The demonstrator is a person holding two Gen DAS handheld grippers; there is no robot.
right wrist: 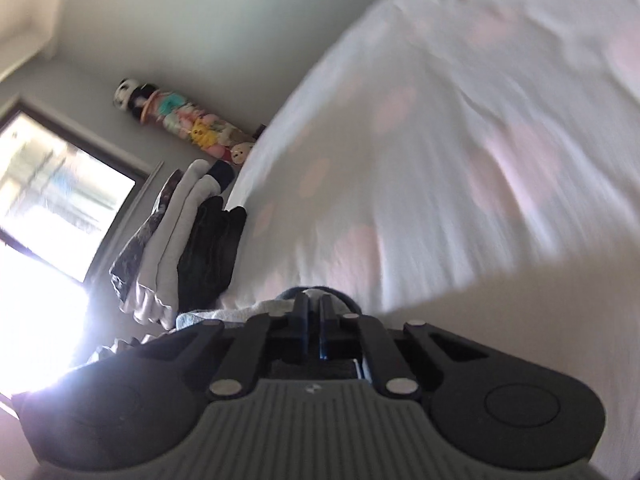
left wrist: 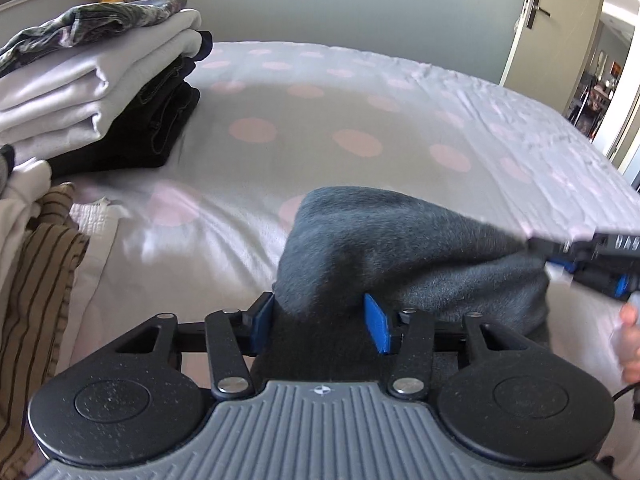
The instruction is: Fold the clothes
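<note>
A dark grey fleece garment (left wrist: pixel 400 240) hangs bunched just above the bed. My left gripper (left wrist: pixel 318 312) has its blue pads (left wrist: pixel 376 324) set around a thick fold of it, with cloth filling the gap, so it is shut on the garment. From the right, my right gripper (left wrist: pixel 540 250) pinches the garment's far edge and pulls it taut. In the right wrist view that gripper (right wrist: pixel 314 304) has its jaws nearly together, and a dark edge of the garment (right wrist: pixel 347 300) shows at the tips. Part of the garment is hidden below my left gripper.
The bed (left wrist: pixel 320 100) has a pale sheet with pink dots. A stack of folded clothes (left wrist: pixel 100 80) sits at its far left, and a brown striped garment (left wrist: pixel 40 280) lies at the near left. A hand (left wrist: pixel 630 340) shows at the right edge. A door (left wrist: pixel 552 20) stands open behind.
</note>
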